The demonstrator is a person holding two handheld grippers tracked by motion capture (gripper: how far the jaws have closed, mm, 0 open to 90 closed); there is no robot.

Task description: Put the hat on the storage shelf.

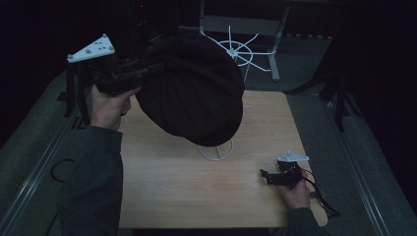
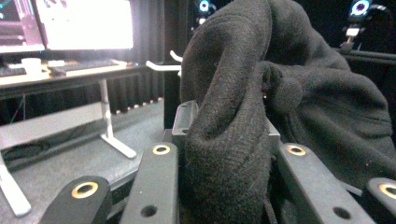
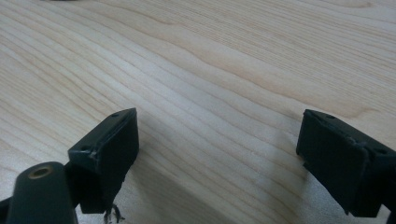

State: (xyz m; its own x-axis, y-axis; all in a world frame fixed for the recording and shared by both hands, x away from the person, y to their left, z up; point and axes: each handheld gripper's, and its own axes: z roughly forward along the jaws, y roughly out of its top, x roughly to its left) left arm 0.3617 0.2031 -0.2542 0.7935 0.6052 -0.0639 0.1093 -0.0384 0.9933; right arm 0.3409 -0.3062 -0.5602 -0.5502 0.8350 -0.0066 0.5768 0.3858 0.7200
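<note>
Left gripper [image 1: 142, 66]: clamped on a fold of the soft black knitted hat [image 1: 196, 93], held up above the pale wooden tabletop [image 1: 172, 187]. Hat: domed, ribbed weave, hiding most of the white wire stand [image 1: 216, 151] beneath; ring base alone peeking out. Fabric bunched thick between the jaws [image 2: 224, 154], pads buried. Right gripper [image 1: 268, 176]: resting low on the wood grain, jaws spread wide, nothing between them [image 3: 217, 144].

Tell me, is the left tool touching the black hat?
Touching. In the left gripper view, the left tool is clamped on a fold of the hat; fabric fills the gap.
</note>
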